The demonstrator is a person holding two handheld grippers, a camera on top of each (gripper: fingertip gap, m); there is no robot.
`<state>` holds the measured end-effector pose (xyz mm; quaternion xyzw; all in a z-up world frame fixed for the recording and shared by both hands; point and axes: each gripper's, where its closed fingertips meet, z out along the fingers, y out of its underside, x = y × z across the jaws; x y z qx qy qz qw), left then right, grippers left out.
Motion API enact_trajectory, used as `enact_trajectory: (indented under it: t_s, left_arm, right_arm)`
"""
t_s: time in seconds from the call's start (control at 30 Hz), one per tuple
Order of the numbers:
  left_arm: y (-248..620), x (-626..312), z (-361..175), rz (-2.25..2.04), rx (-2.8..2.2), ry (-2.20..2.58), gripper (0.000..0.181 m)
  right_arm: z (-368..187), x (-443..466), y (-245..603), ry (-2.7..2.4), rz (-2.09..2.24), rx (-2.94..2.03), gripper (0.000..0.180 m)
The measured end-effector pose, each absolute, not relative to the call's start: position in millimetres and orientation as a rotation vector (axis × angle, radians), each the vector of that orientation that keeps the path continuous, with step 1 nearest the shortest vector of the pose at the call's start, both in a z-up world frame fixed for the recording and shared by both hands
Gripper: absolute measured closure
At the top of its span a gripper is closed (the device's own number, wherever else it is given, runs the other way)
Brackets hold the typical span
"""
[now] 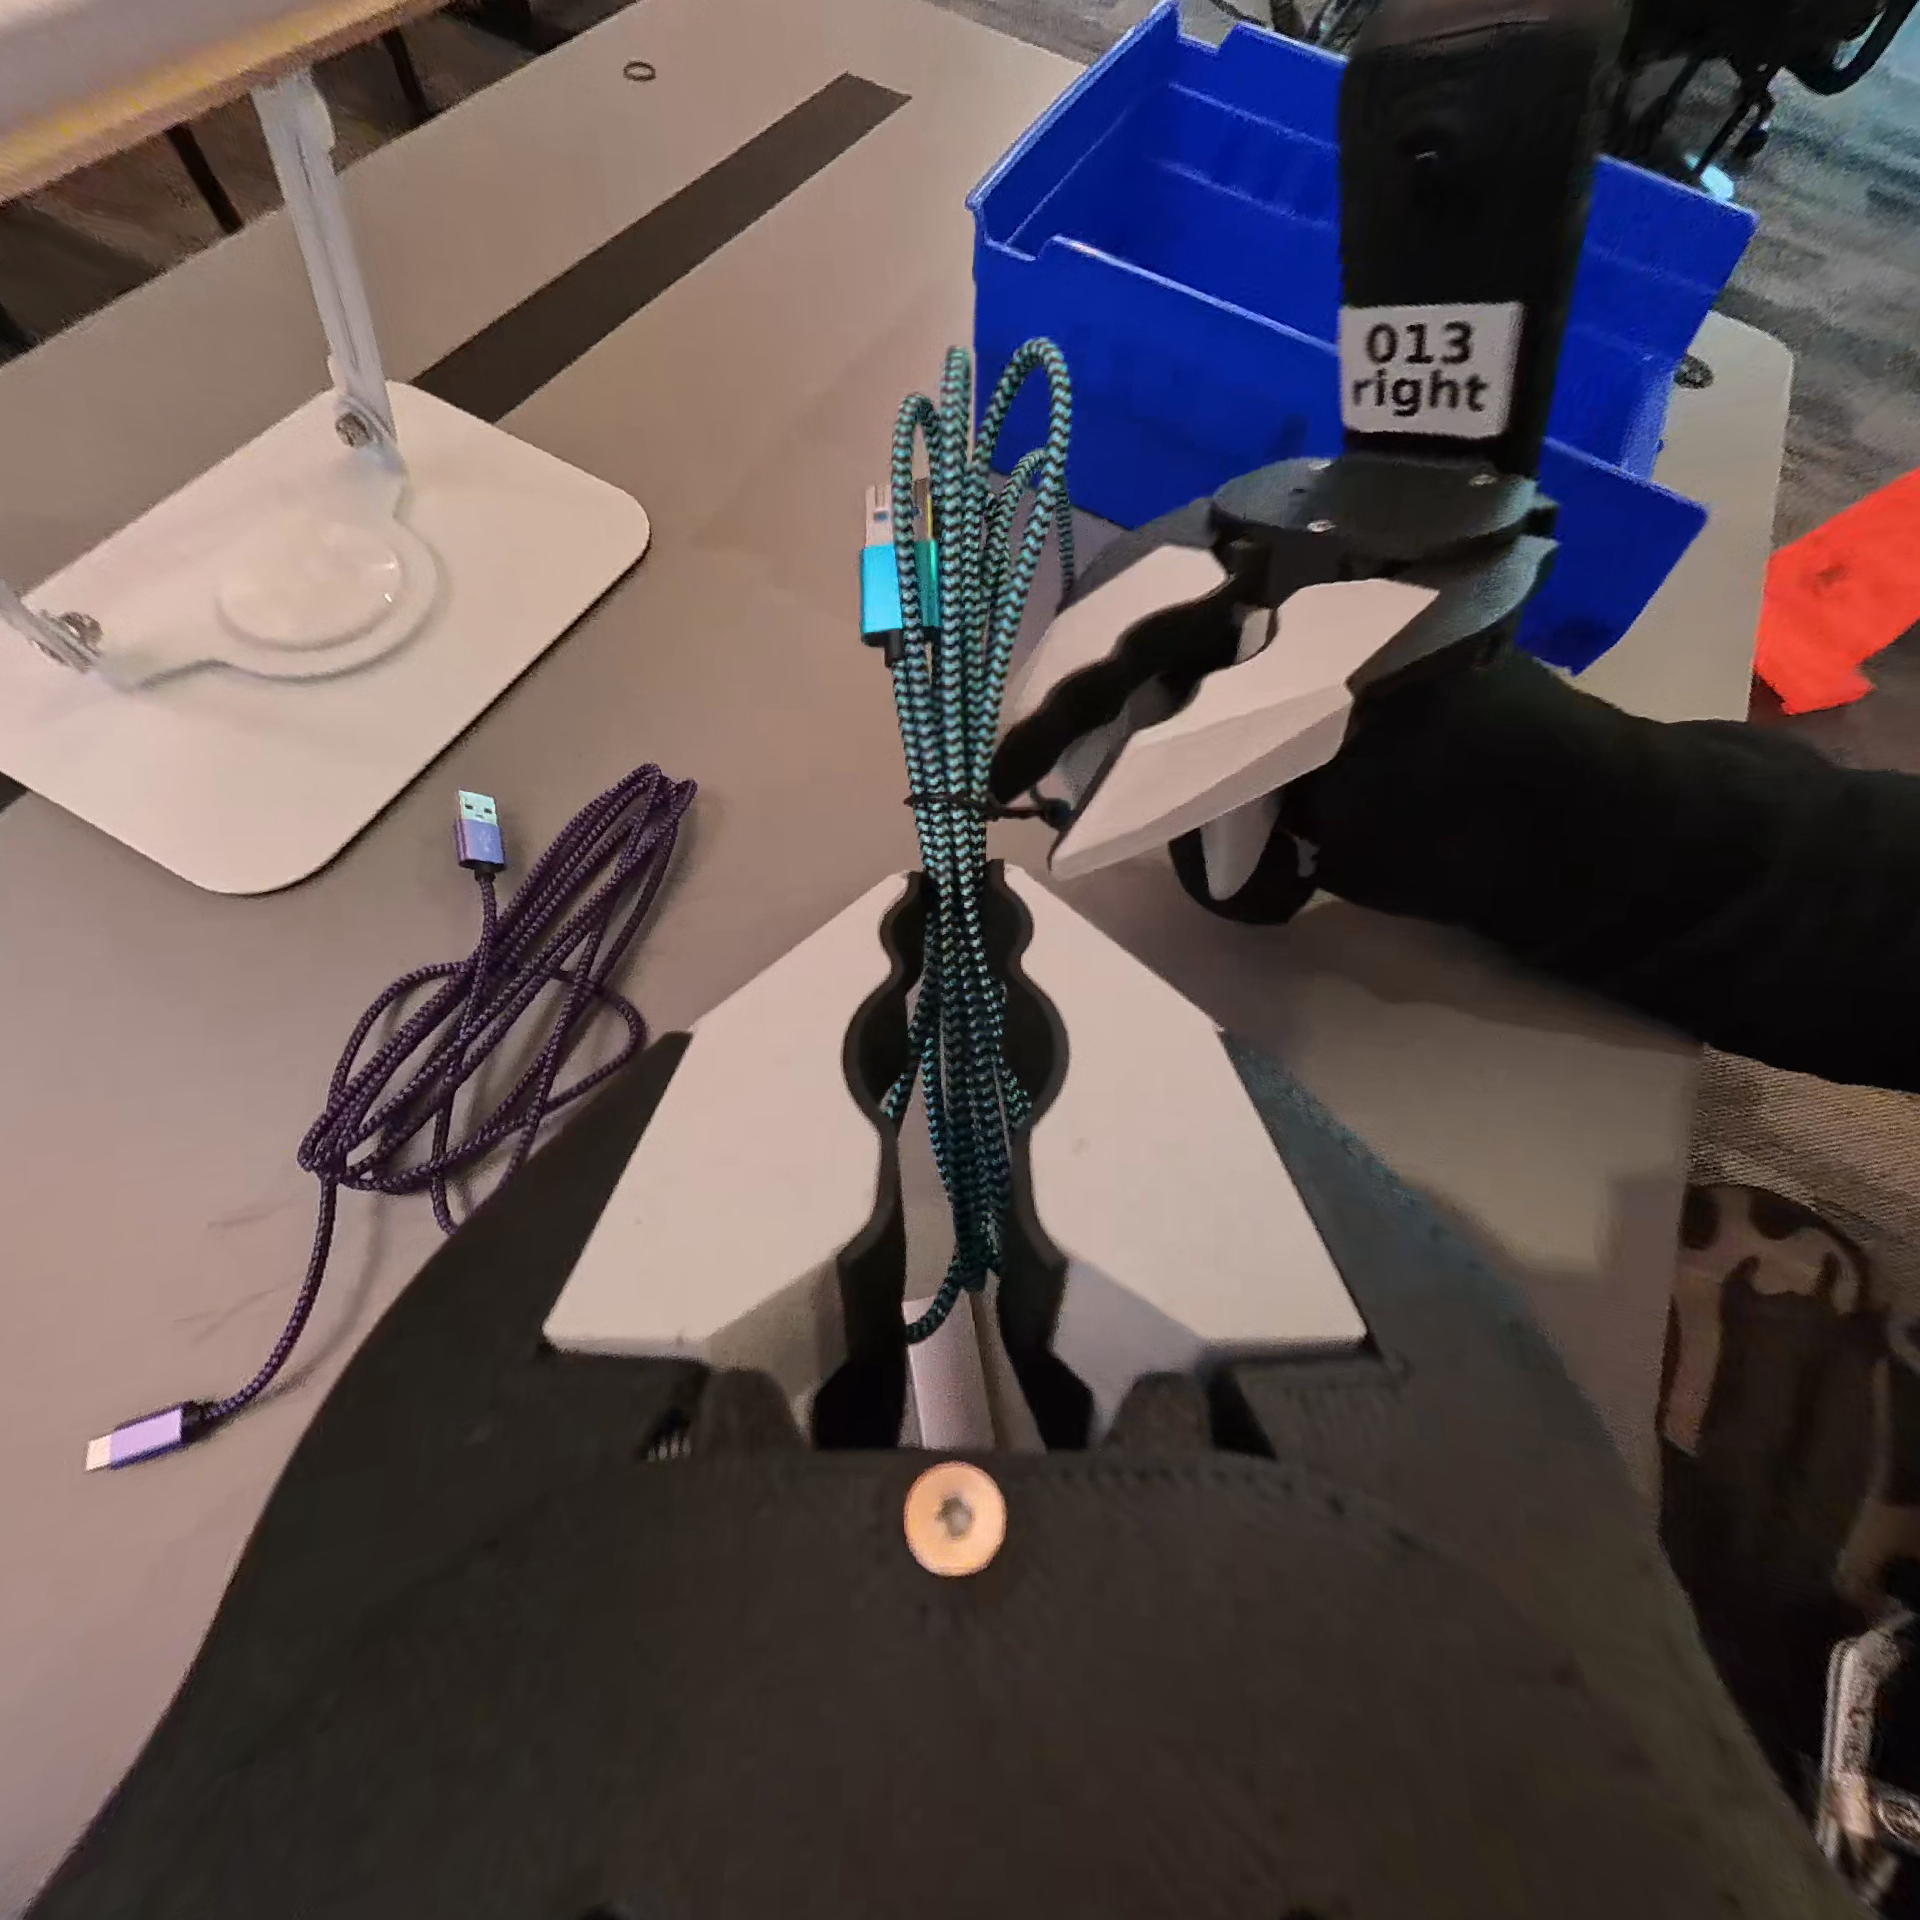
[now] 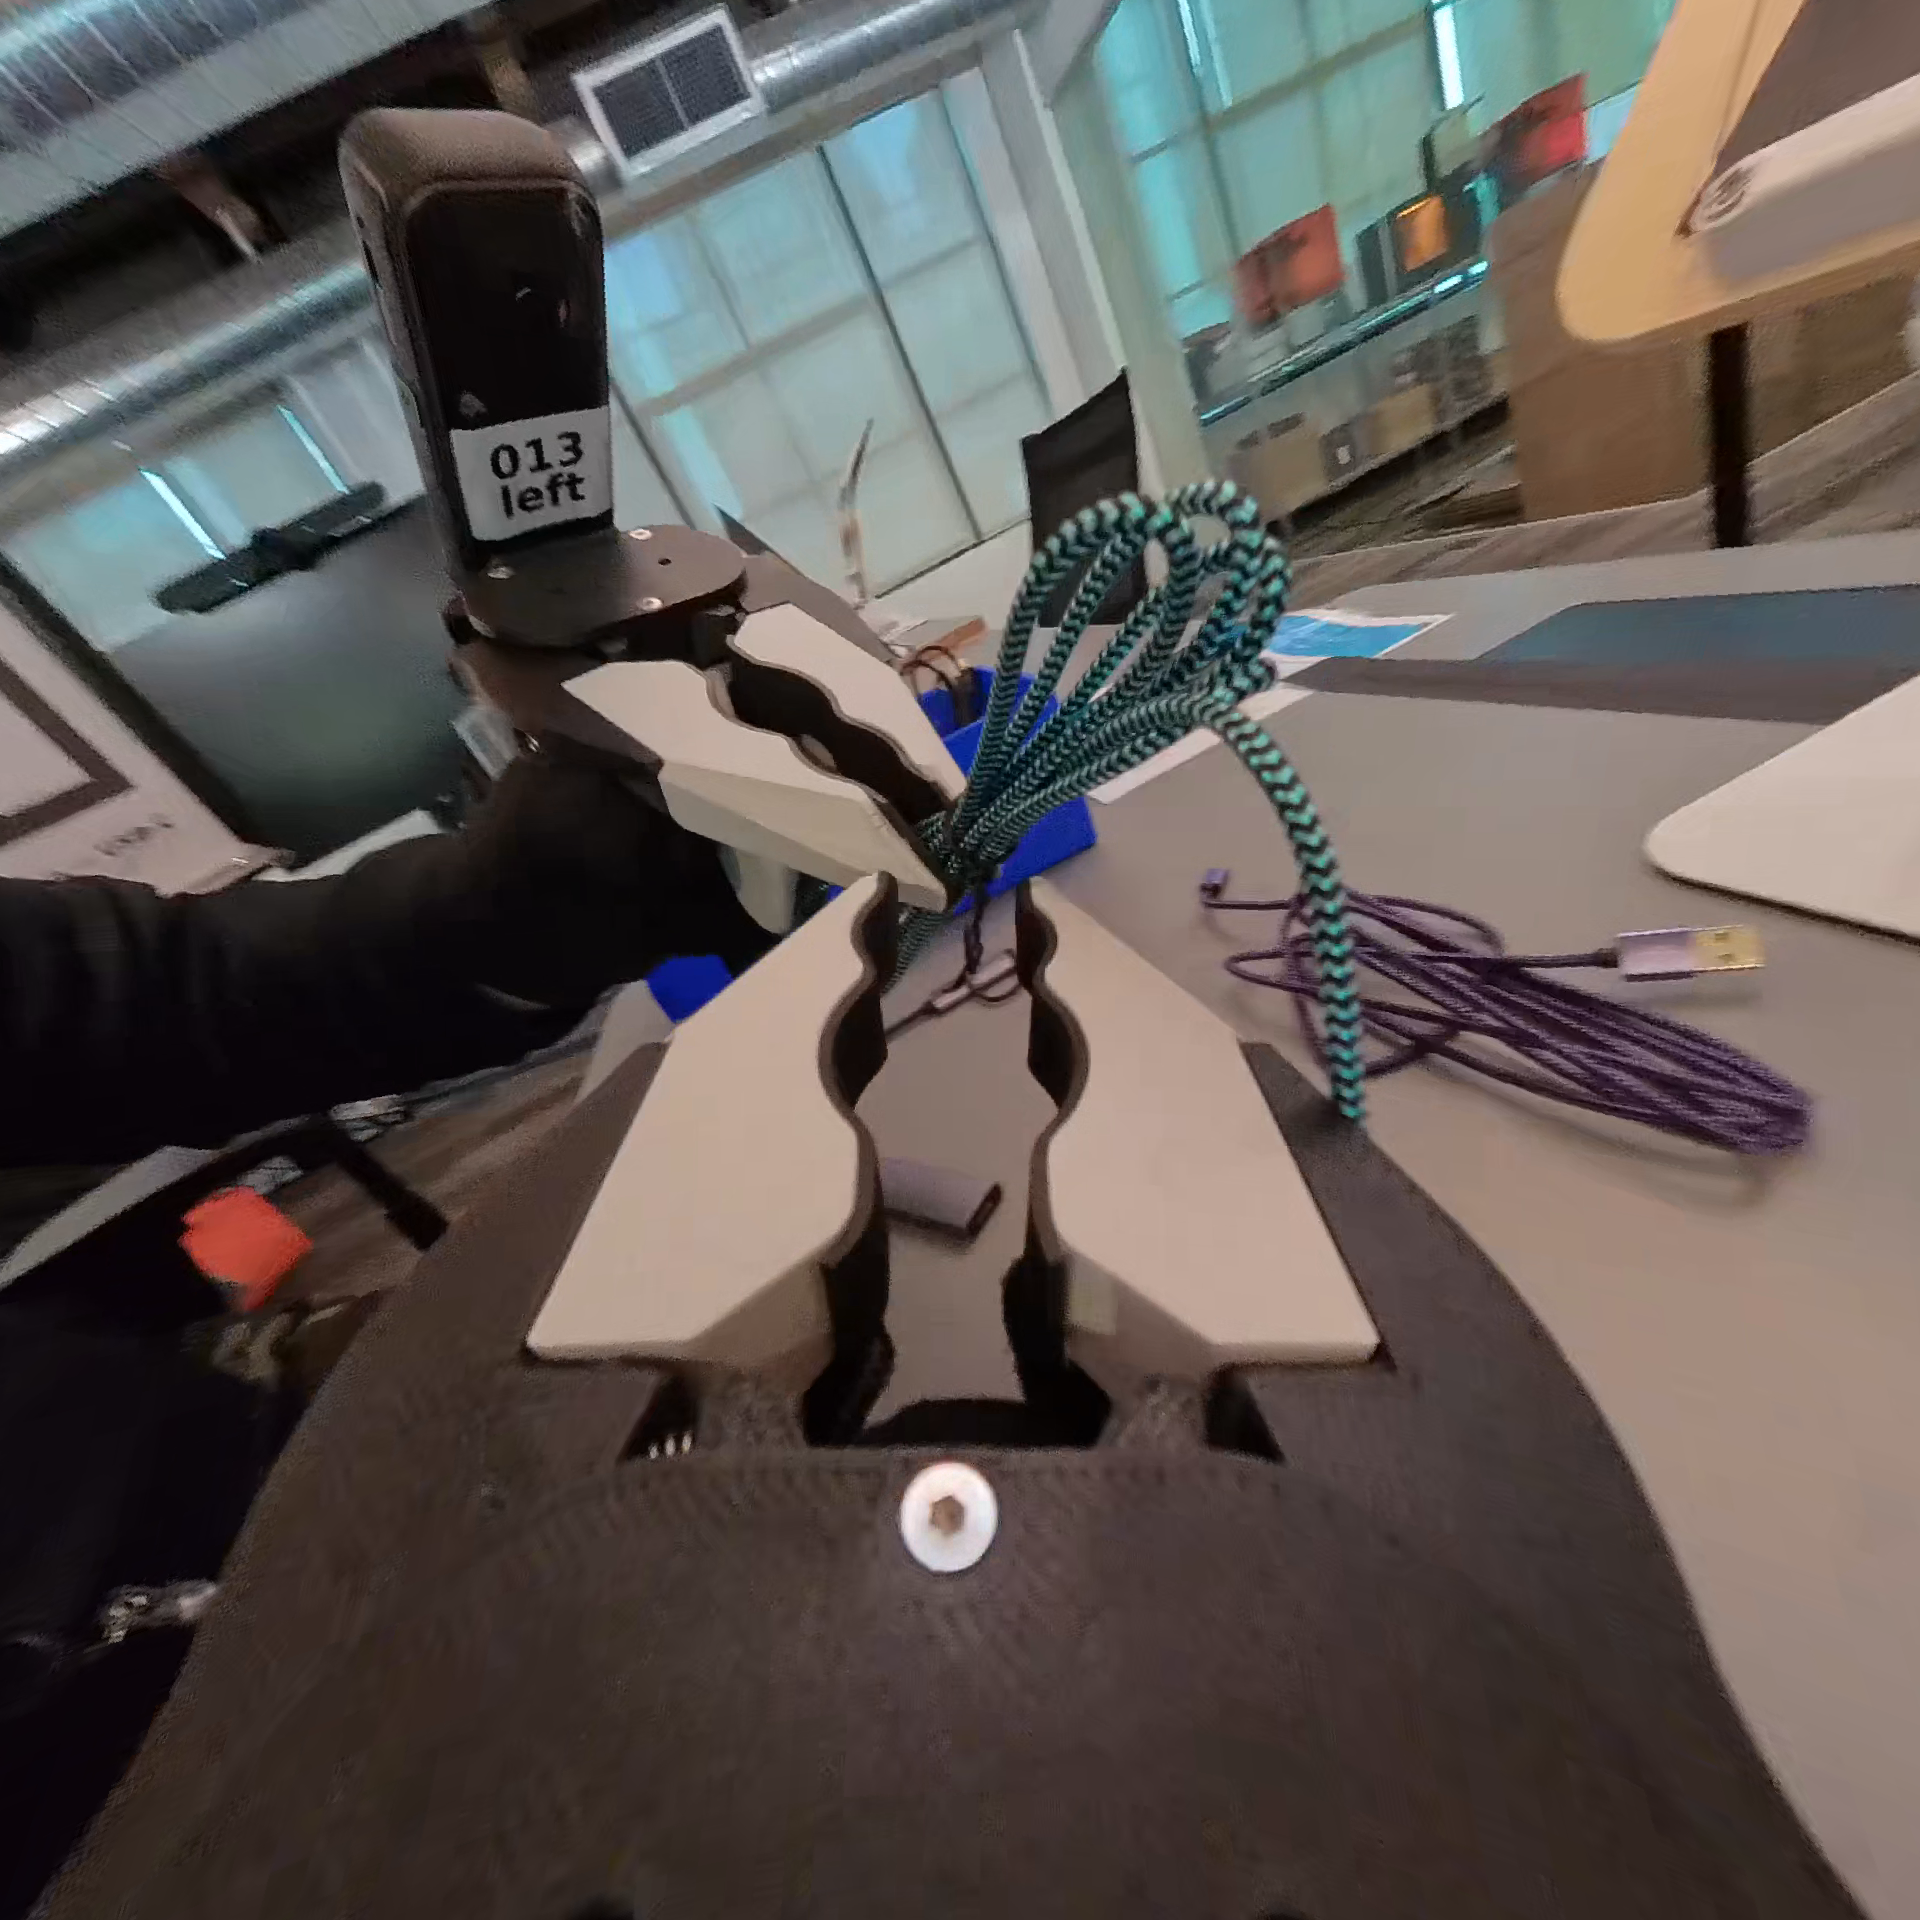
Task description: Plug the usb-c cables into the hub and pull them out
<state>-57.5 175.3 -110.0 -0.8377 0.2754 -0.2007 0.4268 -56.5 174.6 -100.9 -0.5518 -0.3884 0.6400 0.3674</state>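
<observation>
Teal cable bundle (image 1: 951,935) between left tool's (image 1: 954,894) fingers

A: Both views are bright and evenly lit; in the right wrist view daylight comes through the large windows (image 2: 831,343).

B: Shadows on the grey table (image 1: 727,436) are soft. Wide-angle bending warps the edges, and motion blur smears the corners and the white stand (image 1: 312,623).

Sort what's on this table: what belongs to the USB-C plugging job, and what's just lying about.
Job:
- teal cable bundle, clamped in the left hand-held gripper
- purple cable, loose on the table
- grey hub

Lying about:
- blue bin
- white stand base
- orange object
</observation>
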Motion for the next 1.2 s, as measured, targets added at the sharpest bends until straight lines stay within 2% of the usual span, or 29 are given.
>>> enact_trajectory:
  t_s: [0.1, 0.23, 0.33, 0.5, 0.67, 0.73, 0.77, 0.8, 0.83, 1.0, 1.13, 1.2]
  left_arm:
    - [176, -55, -109, -0.491, -2.076, 0.701, 0.172]
    - [174, -52, -105, -0.519, -2.054, 0.709, 0.172]
    - [174, -52, -106, -0.496, -2.061, 0.729, 0.171]
    - [175, -53, -113, -0.542, -2.158, 0.662, 0.172]
    - [174, -57, -122, -0.869, -2.259, 0.464, 0.172]
    - [172, -61, -121, -0.876, -2.226, 0.469, 0.173]
    - [174, -67, -123, -0.806, -2.229, 0.462, 0.172]
    - [175, -71, -122, -0.74, -2.217, 0.478, 0.172]
    - [176, -72, -118, -0.702, -2.183, 0.502, 0.172]
    - [180, -68, -102, -0.435, -2.044, 0.646, 0.172]
    - [182, -63, -108, -0.358, -2.038, 0.682, 0.172]
    - [184, -65, -107, -0.355, -2.035, 0.664, 0.172]
  right_arm:
    - [-99, -59, 169, -0.98, 1.741, -1.411, 0.165]
    - [-98, -55, 173, -0.928, 1.802, -1.415, 0.18]
    - [-99, -54, 173, -0.954, 1.737, -1.415, 0.18]
    - [-108, -56, 179, -1.097, 1.307, -1.404, 0.18]
    - [-119, -60, 183, -1.33, 0.452, -1.192, 0.18]
    - [-117, -63, 180, -1.312, 0.523, -1.197, 0.18]
    - [-115, -62, 179, -1.292, 0.63, -1.215, 0.176]
    - [-112, -61, 182, -1.251, 0.723, -1.246, 0.158]
    - [-110, -58, 185, -1.214, 0.805, -1.282, 0.151]
    - [-100, -50, 193, -1.019, 1.224, -1.383, 0.148]
    - [-70, -30, 196, -0.967, 1.071, -1.223, 0.143]
    - [-66, -23, 206, -0.877, 1.118, -1.247, 0.129]
